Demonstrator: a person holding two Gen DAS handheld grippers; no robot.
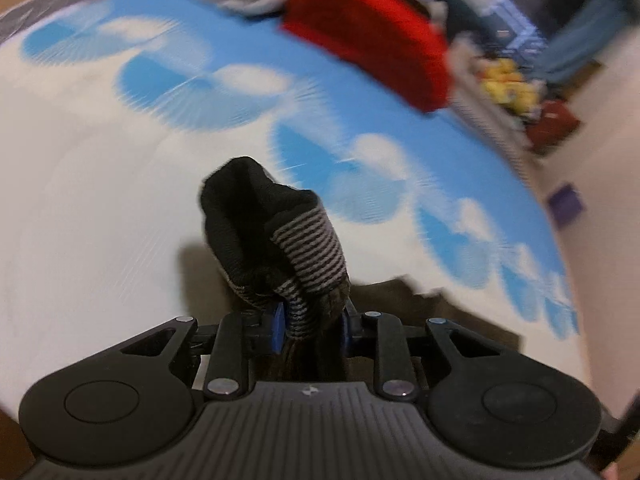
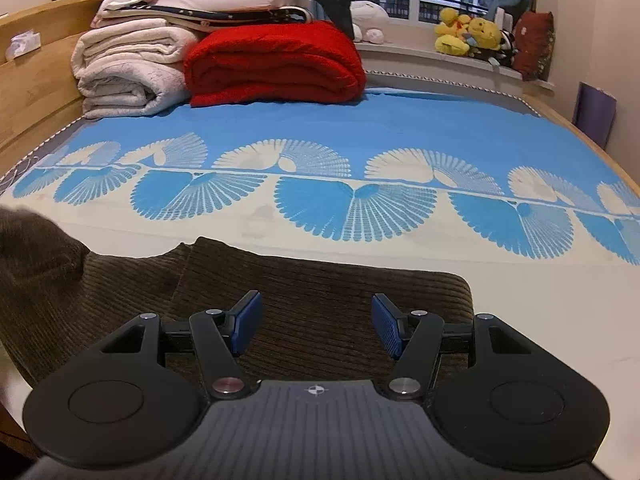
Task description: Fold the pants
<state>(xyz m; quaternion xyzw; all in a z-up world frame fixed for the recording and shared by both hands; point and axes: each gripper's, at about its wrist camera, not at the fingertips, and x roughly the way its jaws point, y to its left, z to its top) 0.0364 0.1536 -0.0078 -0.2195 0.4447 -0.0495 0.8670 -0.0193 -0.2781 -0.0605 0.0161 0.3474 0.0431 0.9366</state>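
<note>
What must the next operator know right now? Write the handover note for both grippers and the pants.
Left gripper: shut on a bunched end of the pants, striped cuff showing, lifted off the bed sheet.
Right gripper: open, holding nothing, over the brown corduroy pants lying flat on the sheet.
Done: one end picked up.
Left: carry it across, lay it down, complete the fold.

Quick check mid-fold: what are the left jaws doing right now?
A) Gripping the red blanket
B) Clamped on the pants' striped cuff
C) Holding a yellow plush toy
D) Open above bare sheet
B: the left gripper pinches the striped cuff of the brown pants.
</note>
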